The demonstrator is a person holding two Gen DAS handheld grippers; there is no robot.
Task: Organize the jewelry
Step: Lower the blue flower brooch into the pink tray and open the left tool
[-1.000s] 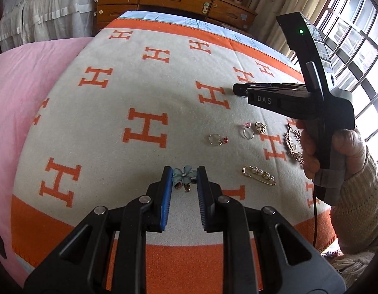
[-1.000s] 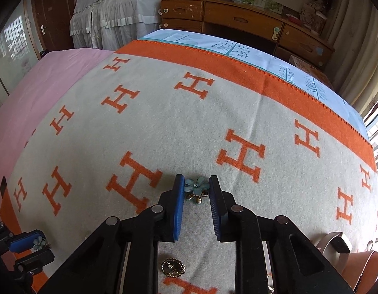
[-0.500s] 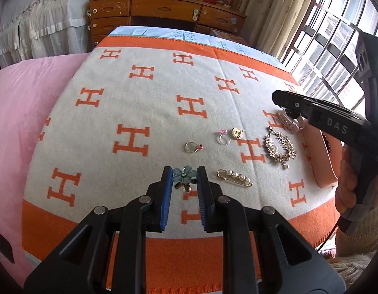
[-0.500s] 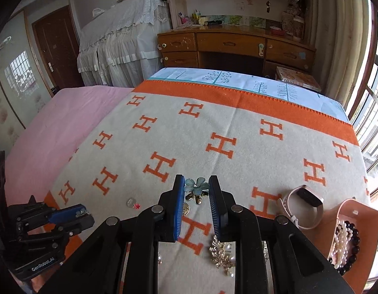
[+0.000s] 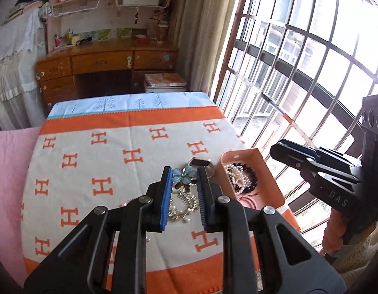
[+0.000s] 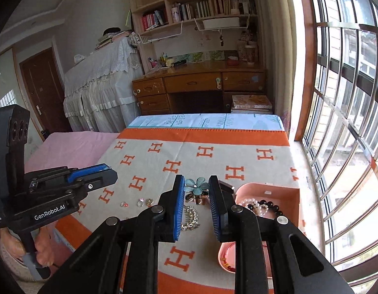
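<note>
We hold a blue flower earring in each tong. In the left wrist view the first flower earring [image 5: 183,174] sits pinched at the tips of the left gripper [image 5: 183,175], near the centre of the frame, its blue pads pressed on the petals and small dark dangles hanging under it. In the right wrist view the second flower earring [image 6: 196,186] is clamped the same way at the tips of the right gripper [image 6: 195,187], just below centre.

Both are up in the air above the blanket [image 5: 96,161], cream with orange H marks, which fills the lower half of each view. Beneath the tongs lies a crystal hair comb [image 6: 190,218]. To the lower right stands the pink jewelry box [image 6: 282,191], open, with pearl and black bead strands [image 6: 258,205] inside. Left of centre in the right view, three small pieces [image 6: 140,202] rest in a row on the blanket.

At the far end we see a wooden desk [image 6: 198,83] under bookshelves, and a barred window [image 5: 299,61] along the right edge.
</note>
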